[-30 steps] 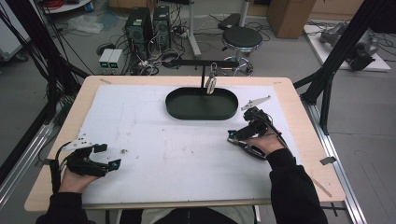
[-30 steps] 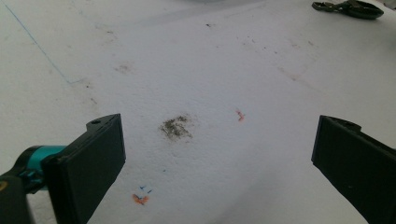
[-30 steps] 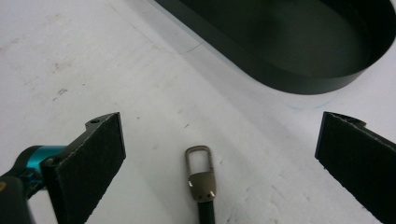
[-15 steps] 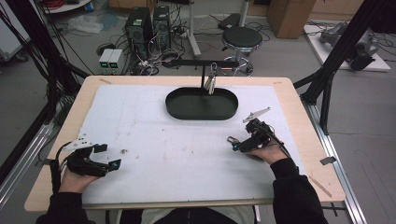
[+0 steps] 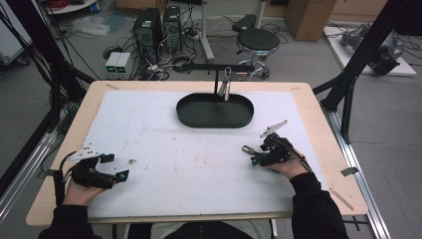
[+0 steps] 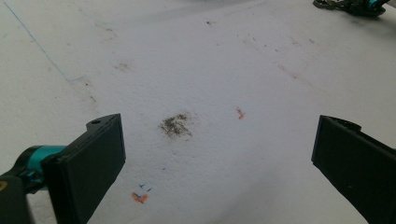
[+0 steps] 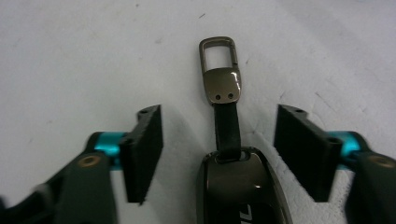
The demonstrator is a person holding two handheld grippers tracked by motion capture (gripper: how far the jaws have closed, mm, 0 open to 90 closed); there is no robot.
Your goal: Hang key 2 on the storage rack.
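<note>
A dark glossy key fob (image 7: 240, 189) lies flat on the white mat (image 5: 189, 164), its black strap and metal clasp (image 7: 220, 70) pointing away. My right gripper (image 7: 219, 120) is open and low over the mat, with one jaw on each side of the strap and neither touching it. In the high view the right gripper (image 5: 254, 155) sits at the right of the mat, and the clasp (image 5: 246, 149) pokes out past its tips. My left gripper (image 5: 115, 167) rests open near the front left, nothing between its jaws (image 6: 219, 135).
A black oval tray (image 5: 214, 121) stands at the back centre, under a black stand (image 5: 219, 66) from which another metal fob (image 5: 225, 89) hangs. A small speck of debris (image 5: 132, 161) lies near the left gripper. Smudges mark the mat (image 6: 176, 125).
My right gripper has come back toward the table's front edge and lowered onto the mat, with the fob now lying between its jaws. The left gripper has not moved.
</note>
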